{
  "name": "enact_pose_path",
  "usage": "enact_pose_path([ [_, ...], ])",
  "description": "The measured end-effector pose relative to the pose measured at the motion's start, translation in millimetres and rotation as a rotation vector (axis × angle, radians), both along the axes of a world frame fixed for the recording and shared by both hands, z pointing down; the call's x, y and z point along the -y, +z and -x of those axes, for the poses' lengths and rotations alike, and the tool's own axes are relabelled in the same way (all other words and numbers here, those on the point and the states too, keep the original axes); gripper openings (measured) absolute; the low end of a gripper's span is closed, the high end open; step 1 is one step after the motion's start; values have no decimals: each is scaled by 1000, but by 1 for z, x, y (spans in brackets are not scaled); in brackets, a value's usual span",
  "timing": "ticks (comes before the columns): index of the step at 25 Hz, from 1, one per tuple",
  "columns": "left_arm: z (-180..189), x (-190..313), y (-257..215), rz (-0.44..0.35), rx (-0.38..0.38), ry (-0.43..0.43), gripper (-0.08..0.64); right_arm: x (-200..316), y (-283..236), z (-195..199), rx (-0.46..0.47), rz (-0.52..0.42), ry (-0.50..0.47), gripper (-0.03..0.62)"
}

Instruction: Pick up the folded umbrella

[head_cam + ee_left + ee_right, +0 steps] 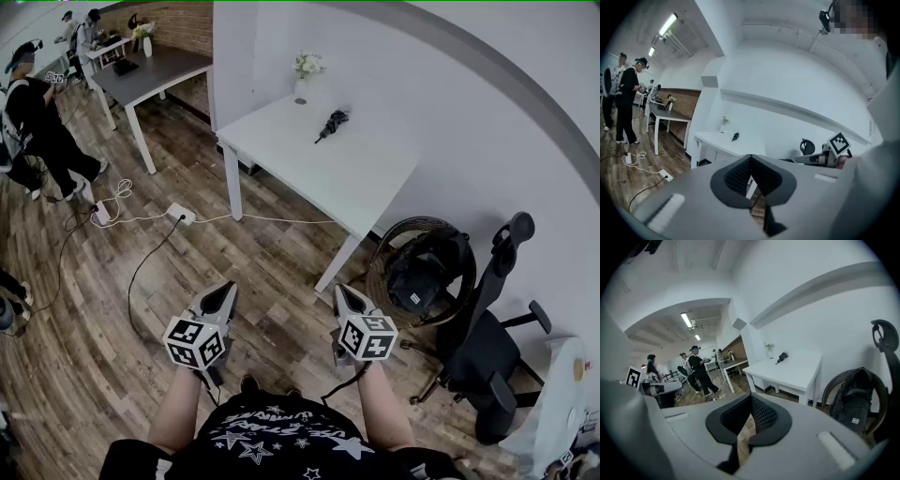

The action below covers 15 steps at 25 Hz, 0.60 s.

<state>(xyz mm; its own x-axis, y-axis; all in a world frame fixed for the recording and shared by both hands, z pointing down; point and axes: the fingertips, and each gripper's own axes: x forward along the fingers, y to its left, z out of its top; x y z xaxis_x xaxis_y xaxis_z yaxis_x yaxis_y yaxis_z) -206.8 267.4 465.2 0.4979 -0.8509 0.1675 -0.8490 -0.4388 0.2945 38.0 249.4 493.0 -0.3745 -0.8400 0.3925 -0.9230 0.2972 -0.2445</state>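
The folded black umbrella lies on the white table, near a small vase of flowers at the table's far end. Both grippers hover over the wooden floor, well short of the table. My left gripper and my right gripper are shut, each tapering to a point with nothing in it. The left gripper view looks past its closed jaws to the far-off umbrella. From the right gripper the umbrella is also distant, on the table.
A wicker chair holding a black backpack stands right of the table, with a black office chair nearer me. A power strip and cables lie on the floor. People stand at the left by a grey table.
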Motion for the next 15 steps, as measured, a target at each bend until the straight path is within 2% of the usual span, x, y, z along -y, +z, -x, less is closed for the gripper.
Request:
enact_pose_path([
  [11,-5,-2,-8,0,55,-45,3,-7,-7,3,7,-15,-17,17],
  [15,-2,-1,-8,12,49,-55,3,-6,-5,7,6,-7,-22,17],
])
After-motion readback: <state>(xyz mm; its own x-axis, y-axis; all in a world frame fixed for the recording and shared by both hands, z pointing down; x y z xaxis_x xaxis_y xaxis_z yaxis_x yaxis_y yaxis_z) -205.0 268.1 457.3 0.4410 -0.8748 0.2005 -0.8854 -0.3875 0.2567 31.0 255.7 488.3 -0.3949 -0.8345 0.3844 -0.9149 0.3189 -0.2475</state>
